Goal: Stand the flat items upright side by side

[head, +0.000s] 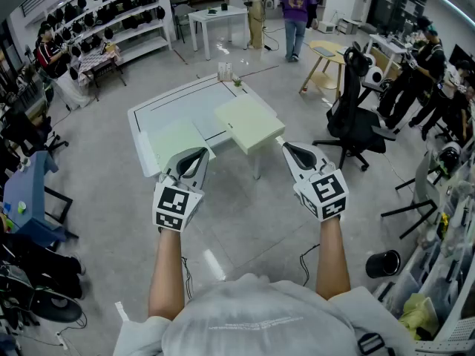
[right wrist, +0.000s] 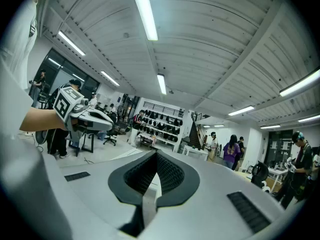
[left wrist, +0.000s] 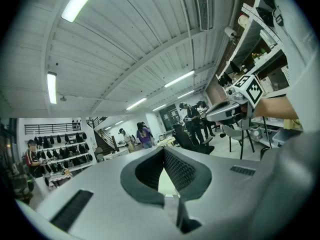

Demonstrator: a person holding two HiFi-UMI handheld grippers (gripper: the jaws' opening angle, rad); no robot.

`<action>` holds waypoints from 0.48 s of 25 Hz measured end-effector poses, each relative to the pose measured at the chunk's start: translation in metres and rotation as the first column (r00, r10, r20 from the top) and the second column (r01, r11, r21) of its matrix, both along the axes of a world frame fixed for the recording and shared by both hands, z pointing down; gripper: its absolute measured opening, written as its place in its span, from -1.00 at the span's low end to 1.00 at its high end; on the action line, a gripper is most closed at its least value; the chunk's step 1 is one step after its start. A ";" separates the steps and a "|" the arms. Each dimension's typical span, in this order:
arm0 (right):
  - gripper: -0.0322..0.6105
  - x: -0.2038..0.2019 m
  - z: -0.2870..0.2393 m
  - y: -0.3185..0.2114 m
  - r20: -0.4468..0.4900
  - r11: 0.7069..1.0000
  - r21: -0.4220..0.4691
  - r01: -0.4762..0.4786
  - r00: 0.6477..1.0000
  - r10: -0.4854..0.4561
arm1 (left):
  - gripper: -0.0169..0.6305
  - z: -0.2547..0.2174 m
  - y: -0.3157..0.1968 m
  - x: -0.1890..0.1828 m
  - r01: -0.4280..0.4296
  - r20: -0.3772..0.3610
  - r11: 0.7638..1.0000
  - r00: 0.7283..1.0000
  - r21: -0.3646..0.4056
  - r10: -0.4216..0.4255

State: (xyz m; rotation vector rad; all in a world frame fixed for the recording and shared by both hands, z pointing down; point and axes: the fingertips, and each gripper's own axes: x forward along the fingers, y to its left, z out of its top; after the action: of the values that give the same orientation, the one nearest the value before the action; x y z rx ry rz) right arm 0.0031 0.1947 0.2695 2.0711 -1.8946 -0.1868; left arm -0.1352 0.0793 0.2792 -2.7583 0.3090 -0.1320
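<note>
A white table (head: pixel 185 102) stands on the floor ahead of me. Two pale green flat items lie on it: one (head: pixel 251 122) overhangs the near right corner, and a paler one (head: pixel 172 142) lies flat at the near left edge. My left gripper (head: pixel 199 154) and right gripper (head: pixel 288 148) are held in the air short of the table, both shut with nothing between their jaws. The left gripper view shows its own closed tips (left wrist: pixel 163 149) and the right gripper (left wrist: pixel 235 106) beside it. In the right gripper view the tips (right wrist: pixel 156 156) meet, and the left gripper (right wrist: pixel 82 116) is off to the side.
Small objects (head: pixel 226 73) stand at the table's far edge. A black office chair (head: pixel 355 121) and a wooden stool (head: pixel 326 54) are to the right. People (head: pixel 297 6) stand at the back by another white table (head: pixel 219 21). A black bin (head: pixel 383 263) sits near right.
</note>
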 end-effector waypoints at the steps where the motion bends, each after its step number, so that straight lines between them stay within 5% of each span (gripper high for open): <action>1: -0.82 0.003 -0.001 0.001 0.006 1.000 0.008 0.000 1.000 0.000 | -0.89 0.000 0.001 0.004 0.000 0.000 1.000 1.000 0.001 0.000; 12: -0.82 0.037 -0.003 0.025 0.102 0.997 0.069 0.040 0.994 -0.047 | -0.89 0.007 0.024 0.035 0.013 0.025 1.000 1.000 -0.022 -0.013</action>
State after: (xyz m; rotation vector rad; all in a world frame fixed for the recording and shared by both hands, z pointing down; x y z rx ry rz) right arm 0.0398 0.2201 0.2666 2.1225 -2.0214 -0.1585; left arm -0.0998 0.1028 0.2865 -2.7744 0.3209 -0.1744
